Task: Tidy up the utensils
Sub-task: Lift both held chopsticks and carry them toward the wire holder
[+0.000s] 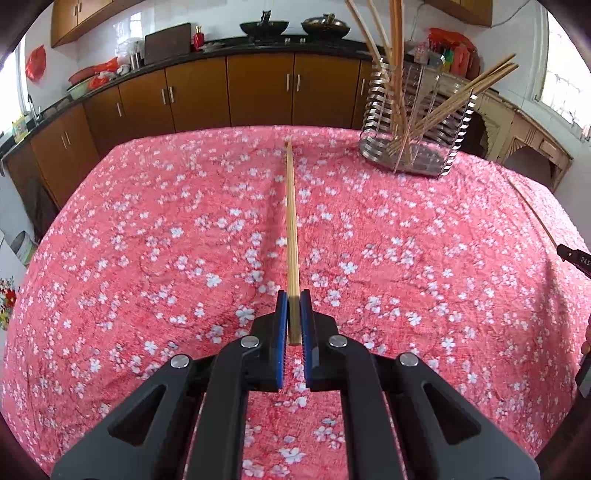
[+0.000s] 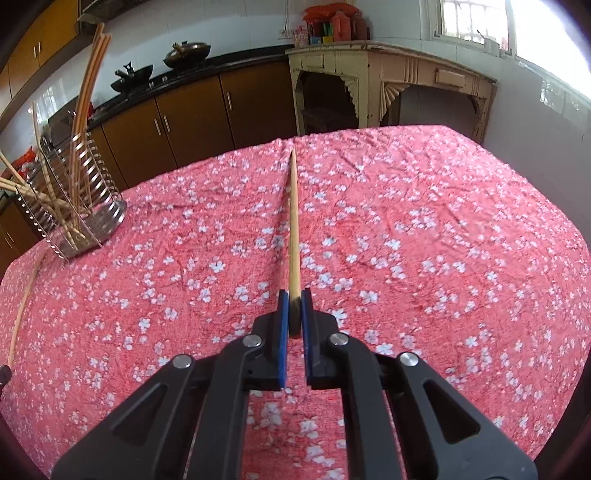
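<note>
Chopstick [image 1: 291, 236] clamped at its near end in left gripper [image 1: 294, 314], pointing away over pink floral tabletop [image 1: 147, 258]. Metal holder [image 1: 413, 129] w/ more chopsticks stands far right. Right gripper [image 2: 294, 314] fingers grip a second chopstick [image 2: 293, 229] likewise.

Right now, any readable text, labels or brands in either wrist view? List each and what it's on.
"DAS": white letters on the black part at the right edge of the left wrist view; cut off by the frame, so likely incomplete.
Bottles and packets on the cream cabinet: labels too small and blurred to read.
Red bottle on the counter: nothing legible.
No other text in either view.
</note>
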`<state>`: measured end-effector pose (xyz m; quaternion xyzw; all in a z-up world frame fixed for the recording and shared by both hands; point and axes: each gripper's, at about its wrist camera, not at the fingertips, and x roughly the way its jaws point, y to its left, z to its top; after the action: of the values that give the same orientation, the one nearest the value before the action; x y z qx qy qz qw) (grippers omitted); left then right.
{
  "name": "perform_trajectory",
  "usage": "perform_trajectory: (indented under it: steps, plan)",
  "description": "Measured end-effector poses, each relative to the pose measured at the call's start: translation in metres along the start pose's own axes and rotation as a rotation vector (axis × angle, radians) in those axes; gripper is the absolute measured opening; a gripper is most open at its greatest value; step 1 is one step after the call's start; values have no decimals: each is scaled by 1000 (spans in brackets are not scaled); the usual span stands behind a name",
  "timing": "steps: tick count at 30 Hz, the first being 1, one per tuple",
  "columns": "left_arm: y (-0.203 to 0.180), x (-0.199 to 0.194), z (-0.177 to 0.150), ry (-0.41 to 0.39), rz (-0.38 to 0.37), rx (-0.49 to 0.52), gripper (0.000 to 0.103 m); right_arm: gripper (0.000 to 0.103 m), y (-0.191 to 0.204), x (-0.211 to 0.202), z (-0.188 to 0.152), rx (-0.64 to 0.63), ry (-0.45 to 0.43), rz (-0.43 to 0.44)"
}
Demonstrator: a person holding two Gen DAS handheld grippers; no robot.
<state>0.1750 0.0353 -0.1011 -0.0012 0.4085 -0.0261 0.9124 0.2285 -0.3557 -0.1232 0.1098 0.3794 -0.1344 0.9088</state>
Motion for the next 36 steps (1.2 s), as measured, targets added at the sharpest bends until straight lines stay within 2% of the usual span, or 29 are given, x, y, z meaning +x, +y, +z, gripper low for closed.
perform_trajectory:
  steps: [14, 27, 36]
  plan:
    - [1, -51, 14, -197, -39, 16, 7, 8, 3, -65, 20, -20, -223, 31]
    - [1, -88, 30, -382, -54, -16, 7, 8, 10, -98, 35, -20, -348, 67]
    - [-2, -103, 47, -462, -52, -35, 7, 8, 16, -117, 54, -5, -422, 102]
